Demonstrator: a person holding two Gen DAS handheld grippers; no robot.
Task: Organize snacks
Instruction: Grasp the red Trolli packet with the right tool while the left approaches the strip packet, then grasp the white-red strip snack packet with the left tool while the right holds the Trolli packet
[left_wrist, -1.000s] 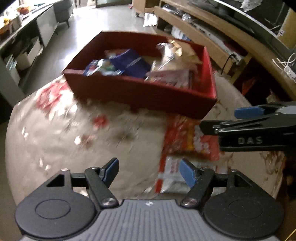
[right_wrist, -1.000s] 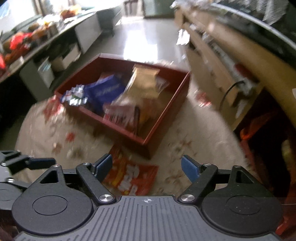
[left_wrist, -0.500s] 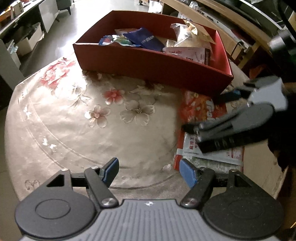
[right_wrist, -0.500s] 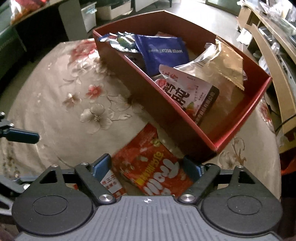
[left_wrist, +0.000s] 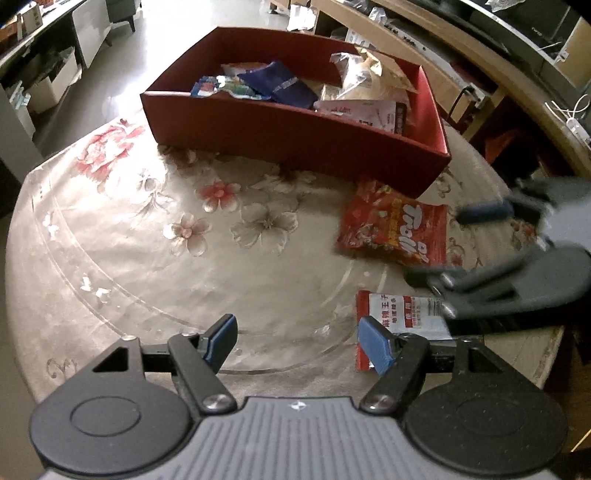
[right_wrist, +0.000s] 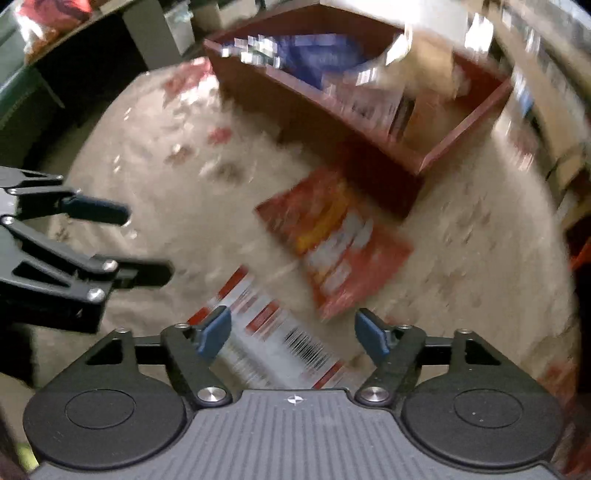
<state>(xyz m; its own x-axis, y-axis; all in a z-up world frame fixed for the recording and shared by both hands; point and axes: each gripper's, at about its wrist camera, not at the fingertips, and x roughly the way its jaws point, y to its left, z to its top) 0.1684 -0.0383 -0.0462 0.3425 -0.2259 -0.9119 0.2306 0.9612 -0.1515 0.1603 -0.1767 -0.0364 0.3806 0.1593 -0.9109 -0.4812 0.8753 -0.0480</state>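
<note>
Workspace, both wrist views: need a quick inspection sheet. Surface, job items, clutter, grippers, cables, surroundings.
Surface: round table under a floral cloth.
Job's things: red box holding several snack packets; red snack bag and white packet lying flat on the cloth outside it.
Clutter: nothing seen on the table beyond the snacks.
Grippers: left gripper open, nothing between its jaws; right gripper open above the white packet, jaws just been closing, not gripping.
Cables: white cords on the wooden counter at right.
Surroundings: wooden counter, shelves with boxes at left, tiled floor.
</note>
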